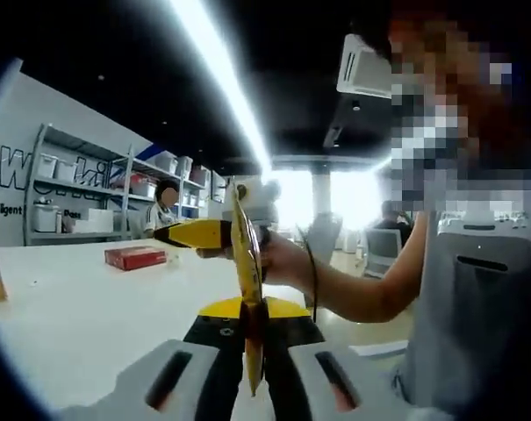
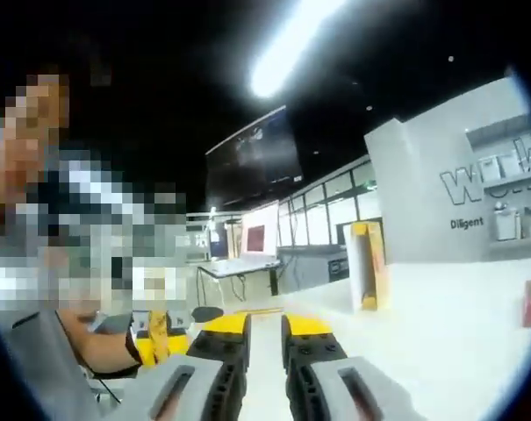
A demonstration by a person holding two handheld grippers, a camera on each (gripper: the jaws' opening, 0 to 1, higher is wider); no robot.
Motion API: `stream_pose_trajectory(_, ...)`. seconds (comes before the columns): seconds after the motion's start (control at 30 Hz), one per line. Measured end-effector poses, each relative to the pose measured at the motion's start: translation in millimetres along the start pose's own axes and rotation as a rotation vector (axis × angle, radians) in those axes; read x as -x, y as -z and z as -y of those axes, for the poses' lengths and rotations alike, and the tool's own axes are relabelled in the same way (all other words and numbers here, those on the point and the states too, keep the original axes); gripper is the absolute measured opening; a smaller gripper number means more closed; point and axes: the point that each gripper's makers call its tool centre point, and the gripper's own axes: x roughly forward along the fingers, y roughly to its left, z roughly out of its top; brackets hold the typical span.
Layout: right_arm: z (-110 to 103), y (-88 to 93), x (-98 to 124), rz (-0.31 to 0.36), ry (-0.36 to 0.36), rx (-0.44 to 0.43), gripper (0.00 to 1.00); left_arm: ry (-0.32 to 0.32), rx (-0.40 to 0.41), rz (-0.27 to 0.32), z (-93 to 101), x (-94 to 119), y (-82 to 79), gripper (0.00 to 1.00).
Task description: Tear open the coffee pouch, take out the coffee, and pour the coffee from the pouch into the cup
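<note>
At centre frame of the left gripper view, the left tool is clamping the lower edge of the coffee pouch, a thin yellow sachet standing edge-on and upright between its nearly closed jaws. Just above, at mid frame, the right tool is reaching in from the right side, carried by the person's hand, its yellow tip lying against the pouch's upper part; whether it is actually pinching the pouch cannot be told from this angle.

Step in hand, as I judge it: the tearing of the pouch, not yet done, since the pouch looks whole. The next move is calling for a firm pinch on the top edge, then the two tools pulling apart across that edge while the lower grip is holding steady.

At the lower centre of the right gripper view, the right tool is showing its jaws parted by a narrow gap with nothing visible between them. At lower left of that view a yellow strip, likely the pouch, is sitting near the person's wrist.

On the white bench, at mid left, a red box is lying well apart from the pouch.
</note>
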Motion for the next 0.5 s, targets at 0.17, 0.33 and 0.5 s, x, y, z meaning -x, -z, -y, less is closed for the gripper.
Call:
stream_pose_trajectory(0.17, -10, -5.6, 1, 0.012, -0.028, 0.003, 0.16, 0.0, 0.004, -0.01, -2.2, -2, 3.7, 0.09)
stream_pose_trajectory(0.33, -40, -13.4, 1, 0.027, -0.089, 0.017, 0.17, -0.004, 0.03, -0.022, -7.5, -1, 6.9, 0.09)
stream_pose_trajectory(0.5, -73, -13.3, 4, 0.034, -0.116, 0.035, 0.08, -0.009, 0.079, -0.004, -12.4, 2, 3.5, 0.09)
